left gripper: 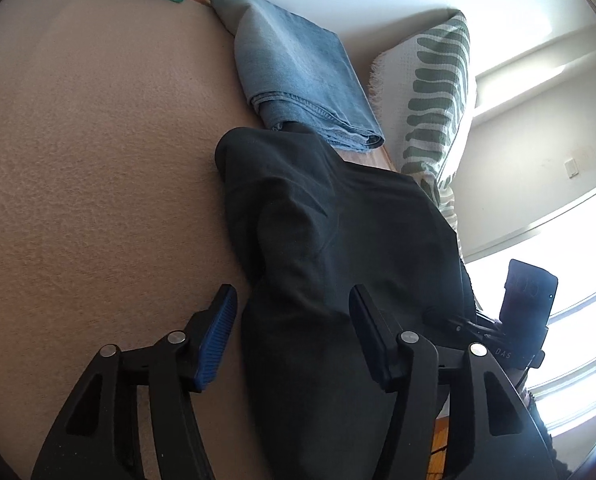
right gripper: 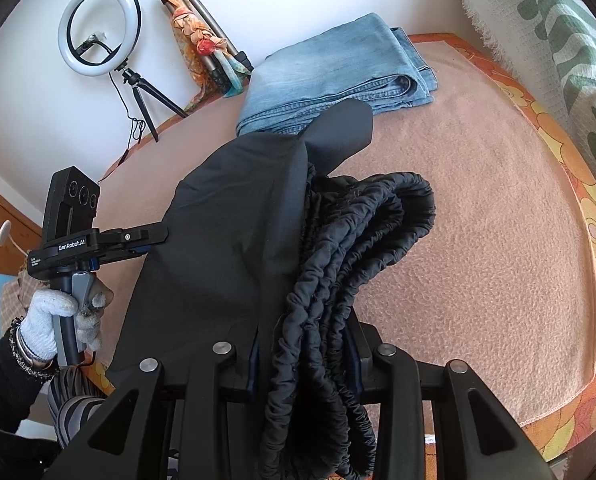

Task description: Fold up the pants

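Note:
Black pants (left gripper: pixel 338 220) lie bunched on a pinkish-beige blanket (left gripper: pixel 98 160). In the left wrist view my left gripper (left gripper: pixel 294 320) stands open over their near end. Dark cloth lies between the blue pads (left gripper: pixel 218 336), and a gap shows beside the left pad. In the right wrist view my right gripper (right gripper: pixel 306 360) is shut on the pants' gathered elastic waistband (right gripper: pixel 338 264). Its fingers are mostly hidden by the cloth. The pants (right gripper: pixel 226 220) drape away toward the left tool, which a gloved hand (right gripper: pixel 54 320) holds.
Folded blue jeans (right gripper: pixel 338 72) lie on the blanket (right gripper: pixel 478 200) just beyond the black pants. A green-and-white patterned throw (right gripper: pixel 558 40) hangs along the bed's side. A ring light (right gripper: pixel 98 28) and a tripod with a scarf (right gripper: pixel 202 40) stand by the white wall.

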Action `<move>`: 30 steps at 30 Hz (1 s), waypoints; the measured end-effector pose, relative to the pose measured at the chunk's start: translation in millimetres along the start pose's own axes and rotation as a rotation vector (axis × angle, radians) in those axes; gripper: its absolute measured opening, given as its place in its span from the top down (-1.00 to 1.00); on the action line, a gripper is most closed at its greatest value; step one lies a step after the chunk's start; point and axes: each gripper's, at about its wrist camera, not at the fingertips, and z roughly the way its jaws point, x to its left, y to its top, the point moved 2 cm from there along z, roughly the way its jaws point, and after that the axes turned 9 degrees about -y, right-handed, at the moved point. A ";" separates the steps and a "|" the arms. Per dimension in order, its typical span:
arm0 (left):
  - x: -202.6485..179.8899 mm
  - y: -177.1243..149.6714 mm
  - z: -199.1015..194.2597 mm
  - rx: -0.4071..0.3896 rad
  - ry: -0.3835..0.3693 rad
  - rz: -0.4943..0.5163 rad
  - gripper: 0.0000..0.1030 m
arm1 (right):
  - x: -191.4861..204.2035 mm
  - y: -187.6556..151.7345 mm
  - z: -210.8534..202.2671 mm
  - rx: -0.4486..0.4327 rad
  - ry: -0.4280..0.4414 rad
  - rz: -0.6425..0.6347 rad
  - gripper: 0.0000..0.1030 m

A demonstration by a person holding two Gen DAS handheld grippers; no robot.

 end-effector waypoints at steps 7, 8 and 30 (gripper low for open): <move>-9.0 17.8 32.8 0.002 -0.091 0.014 -0.26 | -2.6 3.6 7.6 0.005 0.018 0.024 0.34; -11.7 17.7 38.3 0.017 -0.086 0.025 0.02 | -2.6 4.1 8.1 0.003 0.016 0.029 0.34; -137.4 35.3 -45.2 -0.139 -0.058 0.378 0.78 | 72.0 44.9 -105.6 -0.310 -0.133 -0.196 0.39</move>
